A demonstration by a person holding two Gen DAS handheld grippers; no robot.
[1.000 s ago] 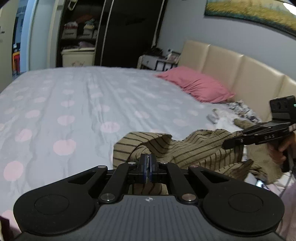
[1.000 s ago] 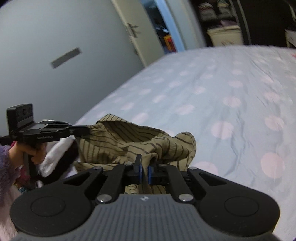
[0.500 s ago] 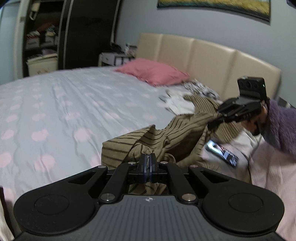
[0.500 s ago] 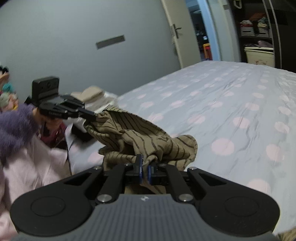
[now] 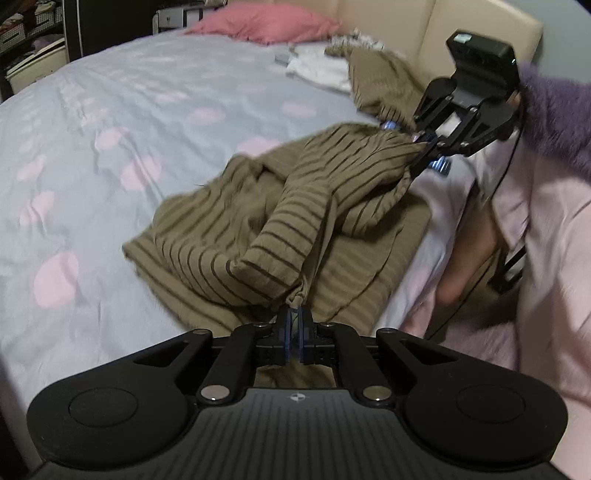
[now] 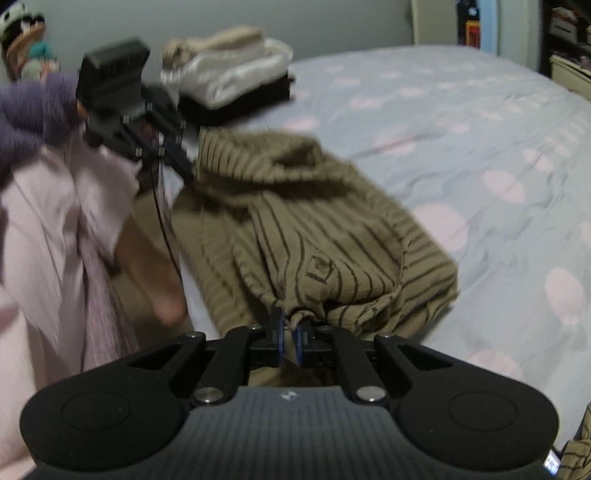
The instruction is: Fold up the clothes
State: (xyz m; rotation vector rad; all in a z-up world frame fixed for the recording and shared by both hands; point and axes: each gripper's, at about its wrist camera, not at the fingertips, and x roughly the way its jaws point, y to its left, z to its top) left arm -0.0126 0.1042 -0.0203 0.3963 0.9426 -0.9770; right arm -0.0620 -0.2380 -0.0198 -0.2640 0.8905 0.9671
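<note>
An olive garment with dark stripes (image 5: 280,206) hangs between both grippers over the near edge of the bed. My left gripper (image 5: 294,325) is shut on one bunched corner of it at the bottom of the left wrist view. The right gripper (image 5: 424,147) shows there at upper right, pinching the other corner. In the right wrist view my right gripper (image 6: 290,330) is shut on a gathered end of the striped garment (image 6: 306,221), and the left gripper (image 6: 184,162) holds the far end at upper left. The garment's middle sags onto the sheet.
The bed (image 5: 110,110) has a grey sheet with pink dots. A pink pillow (image 5: 266,18) and loose clothes (image 5: 321,66) lie by the beige headboard. Folded clothes (image 6: 229,77) are stacked at the bed's other end. The person's purple sleeve (image 5: 554,122) and pink clothing (image 6: 44,206) are close.
Both grippers have swung to face each other and dipped toward the bed, each still holding its corner. The garment now stretches out lower, with more of it resting on the sheet.
</note>
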